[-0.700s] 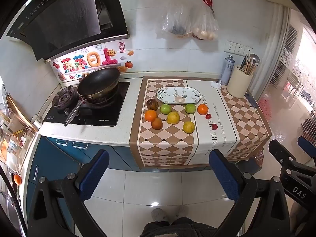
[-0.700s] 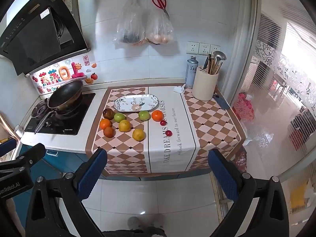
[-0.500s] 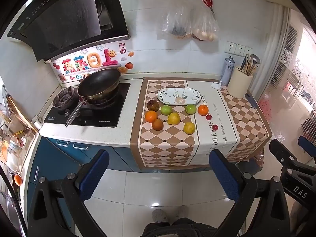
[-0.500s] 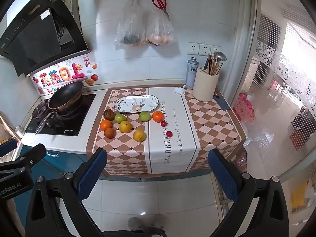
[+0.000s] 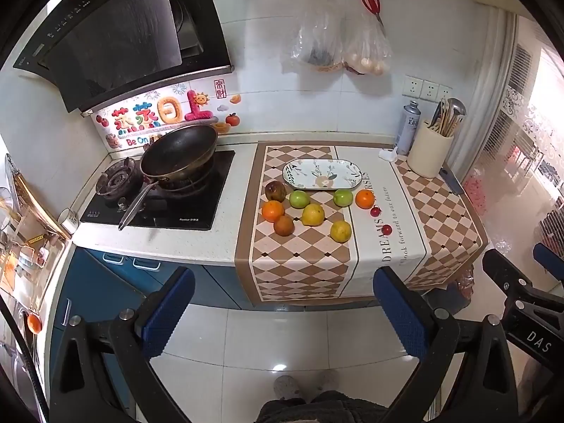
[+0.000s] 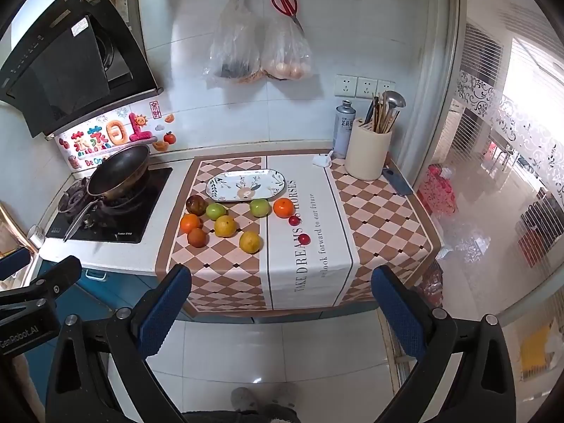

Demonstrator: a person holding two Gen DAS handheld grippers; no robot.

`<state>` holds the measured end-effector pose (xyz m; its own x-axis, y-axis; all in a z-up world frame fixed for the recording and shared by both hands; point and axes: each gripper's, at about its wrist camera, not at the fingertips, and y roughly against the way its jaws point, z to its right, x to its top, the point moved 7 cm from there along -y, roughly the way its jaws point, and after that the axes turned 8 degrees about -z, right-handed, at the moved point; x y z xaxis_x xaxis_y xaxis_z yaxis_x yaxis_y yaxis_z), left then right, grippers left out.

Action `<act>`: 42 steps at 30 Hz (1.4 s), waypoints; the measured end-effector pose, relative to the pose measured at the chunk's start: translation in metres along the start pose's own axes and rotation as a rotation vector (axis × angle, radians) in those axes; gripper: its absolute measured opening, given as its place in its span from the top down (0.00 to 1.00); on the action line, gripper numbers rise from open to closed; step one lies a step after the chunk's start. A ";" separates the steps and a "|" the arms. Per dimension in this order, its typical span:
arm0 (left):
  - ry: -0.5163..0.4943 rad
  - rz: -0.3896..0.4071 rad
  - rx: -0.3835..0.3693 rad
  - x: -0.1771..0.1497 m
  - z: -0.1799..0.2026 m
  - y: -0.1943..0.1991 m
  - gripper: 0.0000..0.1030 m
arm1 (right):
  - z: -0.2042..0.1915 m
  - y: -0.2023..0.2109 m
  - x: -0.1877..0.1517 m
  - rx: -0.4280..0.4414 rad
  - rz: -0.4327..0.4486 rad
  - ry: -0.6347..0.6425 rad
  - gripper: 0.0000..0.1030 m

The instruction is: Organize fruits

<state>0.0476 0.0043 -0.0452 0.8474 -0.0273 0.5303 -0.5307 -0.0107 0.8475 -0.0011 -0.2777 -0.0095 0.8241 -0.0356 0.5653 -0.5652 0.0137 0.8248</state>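
Observation:
Several fruits lie on a checked cloth [image 5: 303, 264] [image 6: 225, 275] on the counter: two oranges [image 5: 272, 210] [image 6: 283, 207], two green apples [image 5: 299, 199] [image 6: 259, 207], yellow citrus [image 5: 340, 231] [image 6: 250, 241], a dark fruit [image 5: 275, 190] [image 6: 196, 204] and two small red ones [image 5: 386, 229] [image 6: 304, 238]. An empty patterned oval plate [image 5: 322, 174] [image 6: 245, 185] sits just behind them. My left gripper [image 5: 282, 312] and right gripper [image 6: 278, 308] hang over the floor well in front of the counter, both open and holding nothing.
A wok [image 5: 179, 153] [image 6: 118, 172] rests on the hob at left under a range hood. A utensil holder [image 5: 430, 153] [image 6: 368, 153] and spray can [image 6: 343, 128] stand at back right. Two plastic bags [image 6: 257, 49] hang on the wall. The person's feet [image 5: 303, 387] stand on the tiled floor.
Both views have edged slightly closer to the counter; the fruits and plate have not moved and both grippers stay open.

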 end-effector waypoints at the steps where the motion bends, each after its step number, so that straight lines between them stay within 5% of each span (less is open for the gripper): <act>1: 0.000 0.000 0.001 0.001 -0.001 0.000 0.00 | -0.001 0.000 0.000 0.000 0.000 0.000 0.00; 42: -0.004 0.012 0.007 0.017 -0.014 -0.002 0.00 | -0.012 0.000 0.011 0.008 0.003 -0.001 0.00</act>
<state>0.0633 0.0182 -0.0372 0.8409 -0.0316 0.5403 -0.5410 -0.0173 0.8409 0.0088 -0.2659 -0.0034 0.8226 -0.0361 0.5674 -0.5676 0.0056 0.8233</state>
